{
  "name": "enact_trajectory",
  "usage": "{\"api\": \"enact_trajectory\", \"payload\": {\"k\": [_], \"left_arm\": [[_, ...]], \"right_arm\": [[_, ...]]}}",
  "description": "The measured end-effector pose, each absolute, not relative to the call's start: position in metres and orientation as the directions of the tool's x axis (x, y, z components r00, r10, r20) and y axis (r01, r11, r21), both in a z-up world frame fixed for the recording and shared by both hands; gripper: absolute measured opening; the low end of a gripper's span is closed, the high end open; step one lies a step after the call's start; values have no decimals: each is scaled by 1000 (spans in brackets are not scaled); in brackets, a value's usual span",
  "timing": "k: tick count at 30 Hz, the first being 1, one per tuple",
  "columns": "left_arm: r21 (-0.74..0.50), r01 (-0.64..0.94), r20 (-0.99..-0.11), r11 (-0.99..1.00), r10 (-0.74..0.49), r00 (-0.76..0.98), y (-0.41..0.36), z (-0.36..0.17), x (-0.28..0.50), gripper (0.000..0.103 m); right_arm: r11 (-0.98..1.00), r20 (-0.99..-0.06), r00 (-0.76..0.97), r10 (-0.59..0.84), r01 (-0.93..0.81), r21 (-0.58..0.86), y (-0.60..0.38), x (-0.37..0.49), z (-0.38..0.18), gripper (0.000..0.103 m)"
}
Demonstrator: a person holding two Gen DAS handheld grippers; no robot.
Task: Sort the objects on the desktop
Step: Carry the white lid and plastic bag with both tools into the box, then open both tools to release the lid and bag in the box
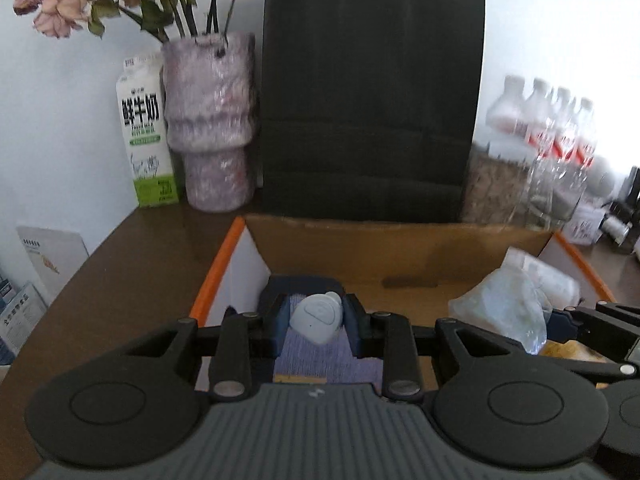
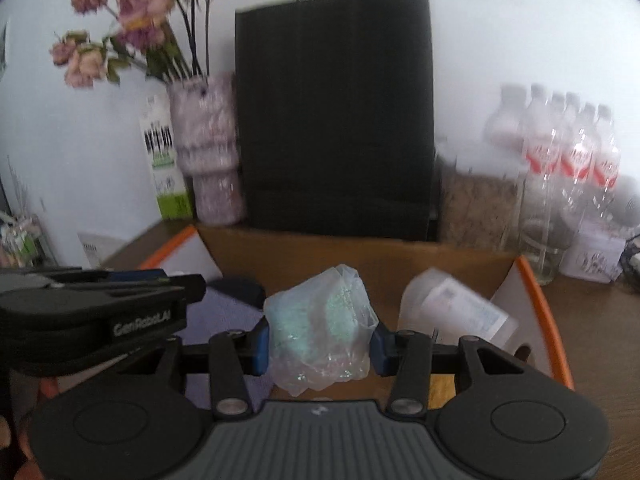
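Observation:
My left gripper (image 1: 317, 319) is shut on a small pale grey-blue rounded device (image 1: 316, 317), held over the left part of an open cardboard box (image 1: 360, 240) with orange-edged flaps. Below it in the box lies a purple cloth (image 1: 332, 360). My right gripper (image 2: 319, 342) is shut on a crumpled clear plastic bag with greenish contents (image 2: 320, 328), also over the box (image 2: 320, 248). That bag (image 1: 500, 312) shows at the right in the left wrist view. The left gripper's body (image 2: 100, 312) crosses the left side of the right wrist view.
Behind the box stand a black paper bag (image 1: 368, 100), a wrapped vase of dried flowers (image 1: 212, 120), a milk carton (image 1: 146, 136), a jar of brown flakes (image 2: 476, 208) and several water bottles (image 2: 568, 152). A clear packet with a label (image 2: 460, 308) lies in the box's right side.

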State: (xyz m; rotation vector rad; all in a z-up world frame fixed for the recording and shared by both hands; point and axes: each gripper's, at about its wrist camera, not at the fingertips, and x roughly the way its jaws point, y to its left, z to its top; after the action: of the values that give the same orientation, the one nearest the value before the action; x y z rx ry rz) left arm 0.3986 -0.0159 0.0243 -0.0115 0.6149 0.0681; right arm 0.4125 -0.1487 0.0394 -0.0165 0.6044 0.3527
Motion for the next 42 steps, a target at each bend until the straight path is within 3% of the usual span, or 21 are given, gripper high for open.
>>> {"api": "enact_trajectory", "payload": {"k": [20,24,25,29,31,33,36,42], "left_arm": [[56,-94,-635,994,108,765,-15,6,407,30],[66,-96,-629,993,116,769,-16,8,405,32],[68,-99,-625,993,119,771,-16,10,404,33],[82,-141,-593,987,162,789,-11,20,399,75],[66,-141,-575,988,153,803,-6,27,395,82],[57,-167,-556,984,170,814,-2,34,391,103],[50,-172,-533,984,172,829,0,41,387,103],[37,-176,-527,984,168,833,0,43,385,103]], "right_arm": [[941,-603,741,296,-335,51,-143,412,24,45],[943,-604,741,292,-330,51,-144,411,25,50],[944,-604,743,289,-326,51,-144,411,26,52],[953,-598,753,276,-295,69,-152,411,33,62],[959,-596,758,266,-270,84,-159,411,37,81],[960,-585,765,270,-261,102,-165,410,43,89],[955,-571,768,290,-269,123,-170,408,52,103],[953,-556,777,296,-283,111,-168,401,60,103]]}}
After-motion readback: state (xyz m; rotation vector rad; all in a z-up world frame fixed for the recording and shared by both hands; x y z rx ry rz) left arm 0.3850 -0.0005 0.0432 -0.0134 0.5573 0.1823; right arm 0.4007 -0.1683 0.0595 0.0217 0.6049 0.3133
